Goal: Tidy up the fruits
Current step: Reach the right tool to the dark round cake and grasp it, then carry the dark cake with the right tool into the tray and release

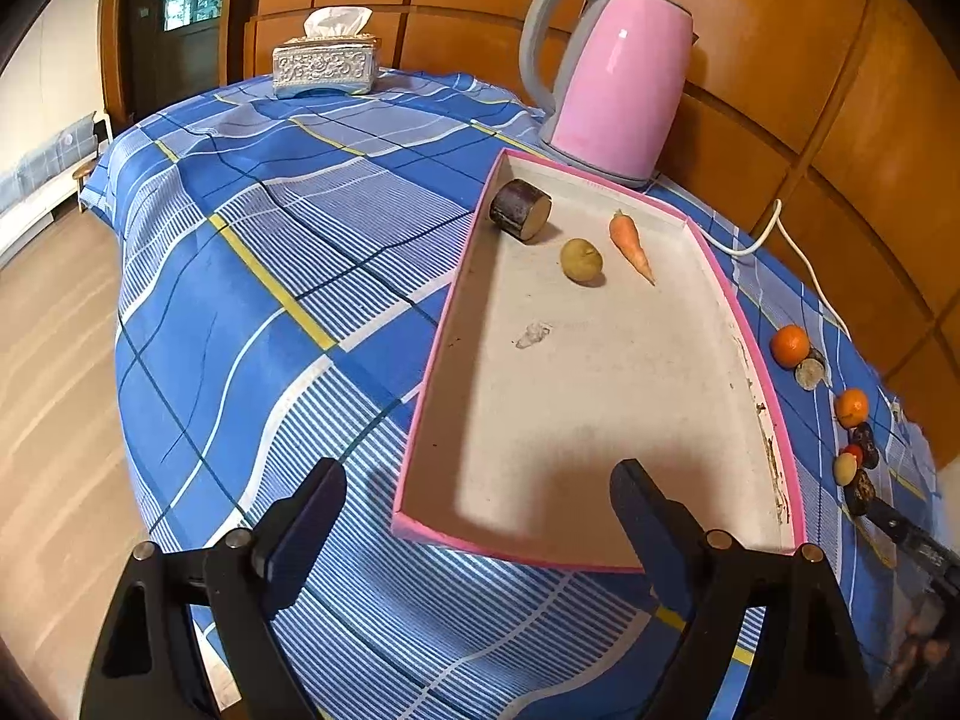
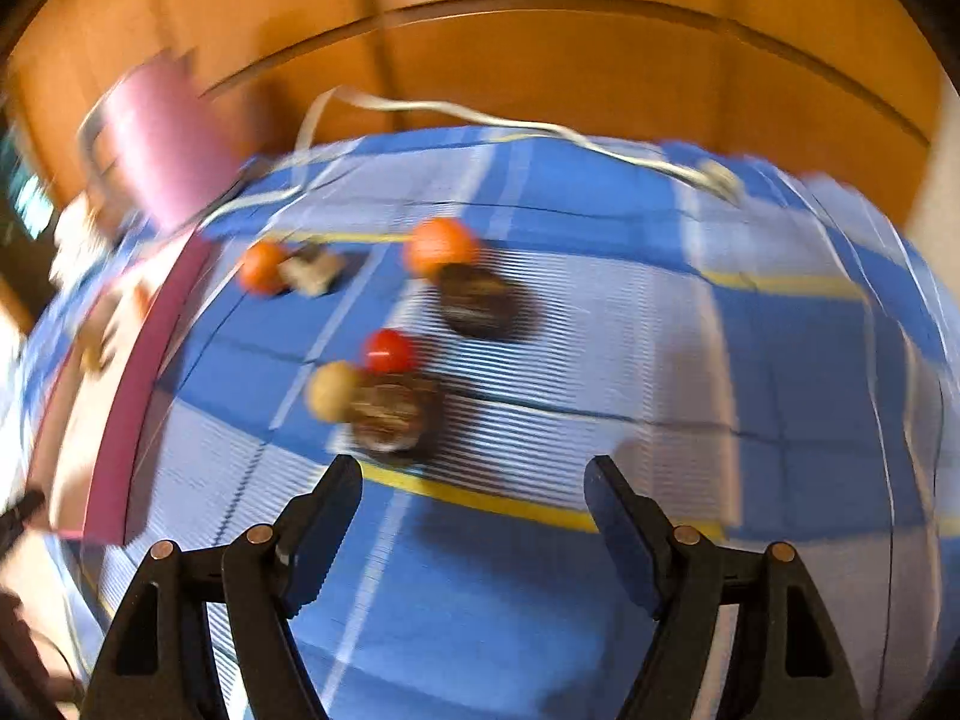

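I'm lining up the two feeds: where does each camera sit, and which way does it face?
Left wrist: on the left tongs, looking down at the pink tray; its open fingers show.
Right wrist: on the right tongs, looking down, blurred, at loose fruit on the blue cloth; open fingers show.
Shared: tray, pink kettle, oranges.

Warm light; right view motion-blurred.

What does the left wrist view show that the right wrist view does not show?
Only the left wrist view shows the tissue box, and clearly the carrot, pear and log piece inside the tray. Only the right wrist view shows the cable's plug end. Both share the pink kettle, two oranges and the checked cloth.
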`<action>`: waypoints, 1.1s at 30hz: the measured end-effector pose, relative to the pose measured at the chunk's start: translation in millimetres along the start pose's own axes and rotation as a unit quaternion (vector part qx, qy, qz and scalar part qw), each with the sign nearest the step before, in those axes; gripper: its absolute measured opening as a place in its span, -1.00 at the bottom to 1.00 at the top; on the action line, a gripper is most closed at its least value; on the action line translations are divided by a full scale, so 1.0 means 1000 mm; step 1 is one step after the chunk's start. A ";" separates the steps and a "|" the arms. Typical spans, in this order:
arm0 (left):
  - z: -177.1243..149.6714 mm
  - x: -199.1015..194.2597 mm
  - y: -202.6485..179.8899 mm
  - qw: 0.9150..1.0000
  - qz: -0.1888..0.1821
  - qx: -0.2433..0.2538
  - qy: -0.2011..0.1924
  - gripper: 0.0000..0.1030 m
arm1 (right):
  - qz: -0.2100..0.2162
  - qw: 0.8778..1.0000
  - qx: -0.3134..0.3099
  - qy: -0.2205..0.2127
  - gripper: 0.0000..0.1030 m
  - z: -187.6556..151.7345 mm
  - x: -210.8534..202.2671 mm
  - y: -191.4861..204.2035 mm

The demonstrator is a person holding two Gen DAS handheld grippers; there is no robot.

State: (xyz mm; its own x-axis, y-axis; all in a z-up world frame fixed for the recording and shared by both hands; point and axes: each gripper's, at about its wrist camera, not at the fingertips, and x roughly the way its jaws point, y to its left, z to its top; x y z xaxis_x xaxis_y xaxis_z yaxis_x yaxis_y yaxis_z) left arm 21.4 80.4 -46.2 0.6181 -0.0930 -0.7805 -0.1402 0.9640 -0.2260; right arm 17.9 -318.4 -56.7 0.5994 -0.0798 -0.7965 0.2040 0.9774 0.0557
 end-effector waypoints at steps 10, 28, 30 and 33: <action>-0.002 0.001 0.000 1.000 -0.002 -0.002 0.007 0.76 | -0.016 0.996 -0.074 0.046 0.14 0.012 0.035 0.031; -0.002 0.004 0.003 1.000 0.002 -0.005 0.008 0.77 | 0.041 0.997 -0.054 0.040 -0.08 -0.012 -0.008 0.026; -0.002 0.004 0.004 1.000 0.003 -0.005 0.009 0.77 | 0.058 0.995 -0.071 0.040 -0.08 -0.011 -0.009 0.040; -0.001 0.004 0.006 1.000 0.003 -0.008 0.010 0.77 | 0.092 0.990 -0.105 0.036 -0.08 -0.005 -0.012 0.071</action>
State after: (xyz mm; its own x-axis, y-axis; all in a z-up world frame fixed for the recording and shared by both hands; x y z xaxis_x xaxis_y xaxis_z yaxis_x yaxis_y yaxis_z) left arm 22.3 85.0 -51.4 0.6023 -0.0916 -0.7930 -0.1572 0.9603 -0.2303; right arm 21.1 -247.3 -46.3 0.5527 0.1100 -0.8261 -0.0733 0.9938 0.0833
